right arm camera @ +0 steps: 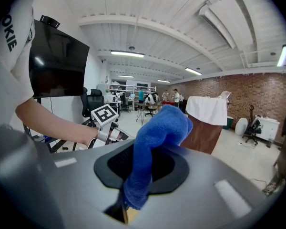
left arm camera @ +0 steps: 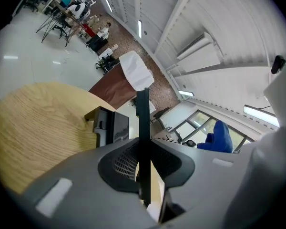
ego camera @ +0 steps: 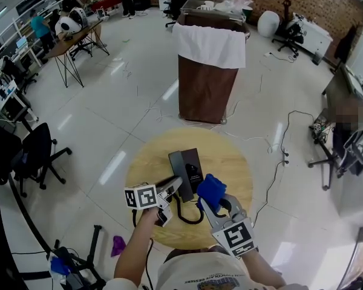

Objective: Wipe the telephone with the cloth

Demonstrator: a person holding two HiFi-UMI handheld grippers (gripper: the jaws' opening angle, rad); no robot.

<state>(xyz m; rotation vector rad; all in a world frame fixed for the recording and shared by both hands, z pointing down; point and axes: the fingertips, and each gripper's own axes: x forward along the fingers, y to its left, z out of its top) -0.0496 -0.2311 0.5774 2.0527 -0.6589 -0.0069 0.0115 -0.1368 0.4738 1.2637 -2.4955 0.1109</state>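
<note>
**Handset pinched, cloth ready: go gently on the plastic**

Your left gripper [ego camera: 176, 185] is clamped on a slim dark slab [left arm camera: 142, 128] that stands edge-on between its pads. Judging by the black curly cord [ego camera: 190, 219] looping beneath it, that slab is the telephone's handset. The black desk telephone base [ego camera: 193, 169] sits near the middle of the round pale-wood table [ego camera: 151, 162], just ahead of both tools. In the left gripper view, the base [left arm camera: 112, 127] lies a little left of the jaw line.

Your right gripper [ego camera: 210, 199] is closed on the soft blue terry cloth [ego camera: 212, 188], which bunches up out of the jaws [right arm camera: 157, 128] in a loose wad.

The phone's plastic is likely light, hard and smooth. It will probably slide on the wood if you press sideways, and the cord may tug the base along. Hold the handset across its narrow middle, as you do now. I'd steady the base by pressing downward while wiping.

The cloth is limp, so it folds rather than pushes. Grip it low so a short, firm pad sticks out for wiping.
</note>
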